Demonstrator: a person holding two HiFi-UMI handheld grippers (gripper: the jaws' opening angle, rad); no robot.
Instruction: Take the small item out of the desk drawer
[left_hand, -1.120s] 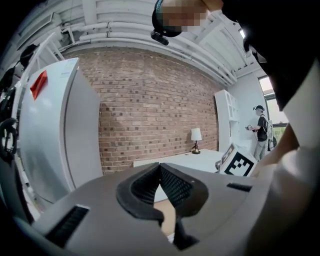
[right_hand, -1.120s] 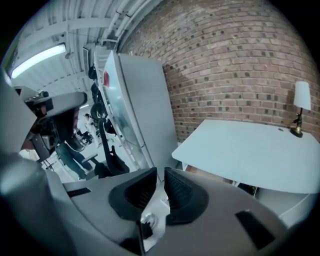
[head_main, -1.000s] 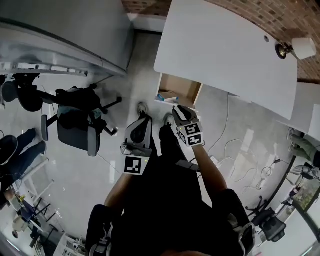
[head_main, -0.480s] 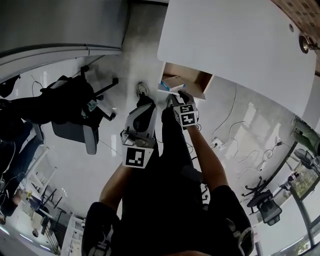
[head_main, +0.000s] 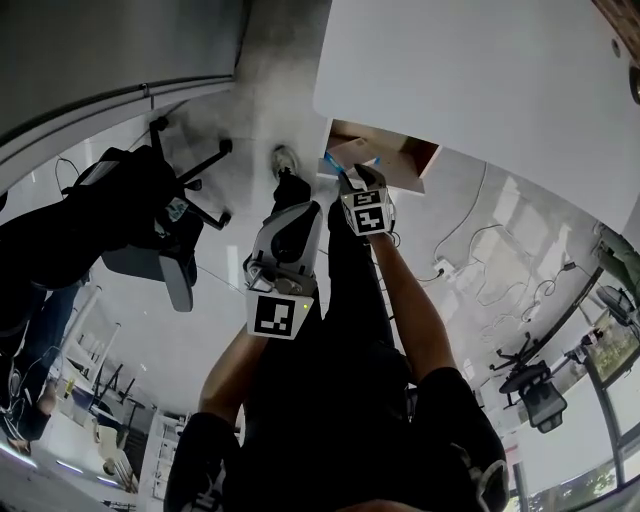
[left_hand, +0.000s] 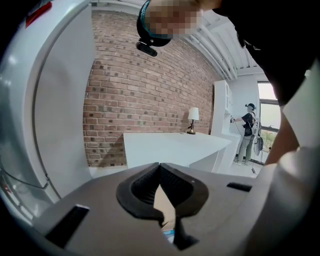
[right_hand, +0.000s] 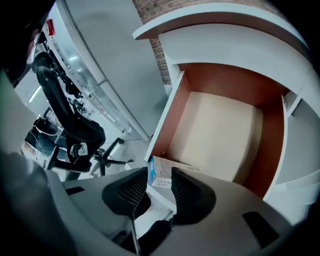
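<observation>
Your right hand-held gripper (right_hand: 159, 187) just spread its jaws, one small box (right_hand: 162, 175) between them in the one open drawer (right_hand: 220, 130); left hand-held gripper (left_hand: 161, 186) is pressed together.

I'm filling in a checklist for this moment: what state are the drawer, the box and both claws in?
Drawer: pulled open.
Box: lying in the drawer's near corner, not yet gripped.
Right claw: open, jaws have just been opening, box between them.
Left claw: shut, empty.
</observation>
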